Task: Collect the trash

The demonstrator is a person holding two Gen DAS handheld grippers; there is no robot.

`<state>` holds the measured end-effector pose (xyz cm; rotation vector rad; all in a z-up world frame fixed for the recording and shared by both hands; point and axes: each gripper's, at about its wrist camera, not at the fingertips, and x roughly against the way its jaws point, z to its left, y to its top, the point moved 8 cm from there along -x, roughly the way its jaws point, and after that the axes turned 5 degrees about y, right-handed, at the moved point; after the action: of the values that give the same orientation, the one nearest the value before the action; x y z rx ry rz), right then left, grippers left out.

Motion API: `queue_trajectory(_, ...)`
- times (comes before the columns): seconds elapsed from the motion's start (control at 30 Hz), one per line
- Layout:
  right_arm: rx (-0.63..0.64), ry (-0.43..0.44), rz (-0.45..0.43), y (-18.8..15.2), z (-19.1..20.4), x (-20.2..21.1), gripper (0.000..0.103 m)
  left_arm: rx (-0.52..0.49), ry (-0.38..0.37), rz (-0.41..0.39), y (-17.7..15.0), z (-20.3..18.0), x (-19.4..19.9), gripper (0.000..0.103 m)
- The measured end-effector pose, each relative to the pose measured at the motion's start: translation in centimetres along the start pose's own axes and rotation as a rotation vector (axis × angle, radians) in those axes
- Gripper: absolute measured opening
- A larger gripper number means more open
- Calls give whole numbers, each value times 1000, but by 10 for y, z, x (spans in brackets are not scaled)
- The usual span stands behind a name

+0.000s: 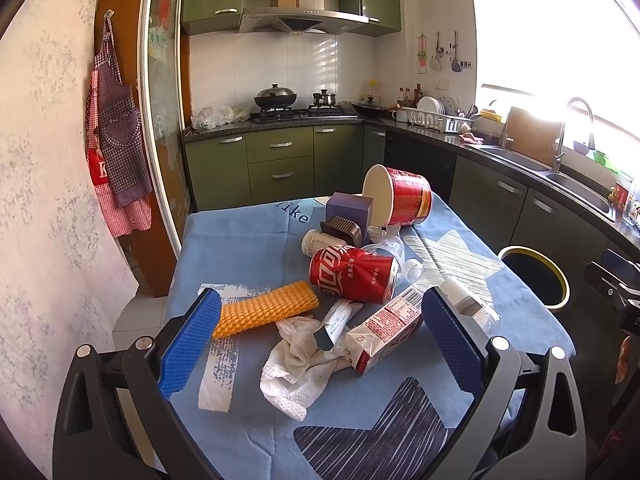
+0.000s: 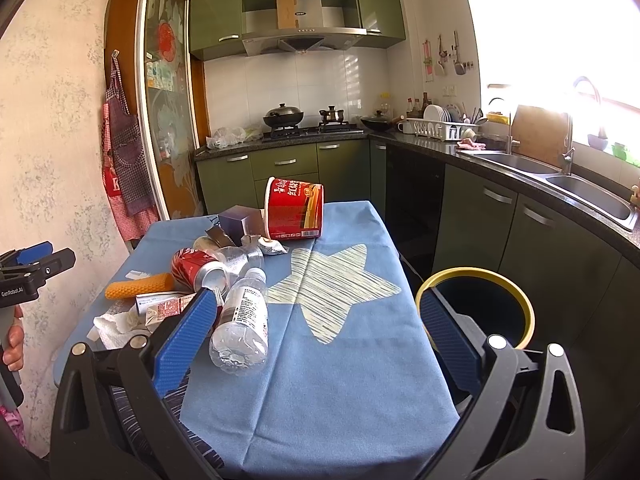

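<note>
Only from right wrist: person's hand (image 2: 14,346)

Aprons (image 1: 118,120) hang left; wok (image 1: 276,98) on stove (image 1: 298,113).

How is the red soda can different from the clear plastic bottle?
The red metal soda can is short, dented and opaque; the clear plastic water bottle is longer and see-through. The can sits within the pile; the bottle lies at its edge. Both lie on their sides on the blue tablecloth.
</note>
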<state>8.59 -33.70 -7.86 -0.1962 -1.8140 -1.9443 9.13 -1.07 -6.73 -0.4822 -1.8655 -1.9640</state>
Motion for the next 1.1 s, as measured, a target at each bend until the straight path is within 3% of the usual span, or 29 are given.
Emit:
queue_trajectory(0.23, 8, -3, 22, 4, -1, -12, 97, 3, -6, 27, 1, 2, -16, 99)
queue_trajectory(0.47, 68, 7, 44, 41, 6, -49, 97, 14, -27, 72, 13, 10, -60, 99)
queue_trajectory(0.8, 206, -25, 122, 116, 46, -171, 97, 25, -30, 78, 58, 37, -159, 99)
queue_trajectory(1.1, 355, -154, 224, 128, 79, -307, 96, 119, -84, 81, 67, 59, -214, 99)
